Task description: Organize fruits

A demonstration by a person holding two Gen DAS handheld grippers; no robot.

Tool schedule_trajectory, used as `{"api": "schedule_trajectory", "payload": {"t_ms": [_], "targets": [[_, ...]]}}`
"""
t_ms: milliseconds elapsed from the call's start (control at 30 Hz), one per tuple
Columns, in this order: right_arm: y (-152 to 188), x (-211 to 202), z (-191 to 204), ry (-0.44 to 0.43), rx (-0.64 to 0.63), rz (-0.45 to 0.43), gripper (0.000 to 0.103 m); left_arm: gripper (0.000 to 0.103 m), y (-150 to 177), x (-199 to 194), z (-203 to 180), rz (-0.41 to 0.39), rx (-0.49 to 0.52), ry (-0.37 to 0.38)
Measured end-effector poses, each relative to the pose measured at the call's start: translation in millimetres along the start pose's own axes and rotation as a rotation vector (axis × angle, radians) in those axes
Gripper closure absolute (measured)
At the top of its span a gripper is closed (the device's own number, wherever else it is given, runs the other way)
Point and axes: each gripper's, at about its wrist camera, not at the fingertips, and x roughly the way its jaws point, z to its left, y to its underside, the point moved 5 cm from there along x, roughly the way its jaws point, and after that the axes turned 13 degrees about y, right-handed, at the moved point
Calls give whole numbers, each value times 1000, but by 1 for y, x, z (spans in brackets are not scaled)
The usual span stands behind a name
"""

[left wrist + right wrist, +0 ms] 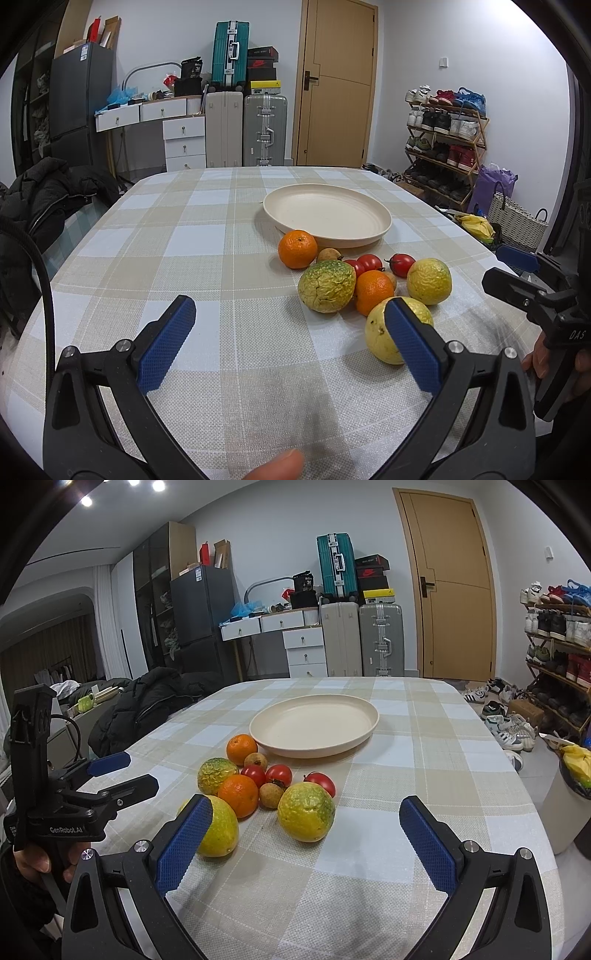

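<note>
The left gripper [291, 336] hangs wide apart over the checked tablecloth [155, 258], nothing between its blue pads [166, 343]. Just this side of the cream plate [327, 216] the fruits [354, 284] cluster; the nearest yellow one [380, 336] sits behind, possibly touching, one pad.

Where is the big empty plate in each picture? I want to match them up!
Left wrist view: the plate sits just right of the middle, behind the pile of fruit, with an orange at its near left rim.
Right wrist view: the plate sits near the middle, again behind the fruit, with the same orange at its near left rim.
Shared landmark: the wooden door beyond the table.
</note>
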Motion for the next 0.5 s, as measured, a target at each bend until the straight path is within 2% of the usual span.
{"api": "schedule_trajectory", "payload": {"t_ms": [500], "targets": [[1, 0, -1, -1, 0, 0, 0, 1, 0, 0, 0, 0, 1, 0]]}}
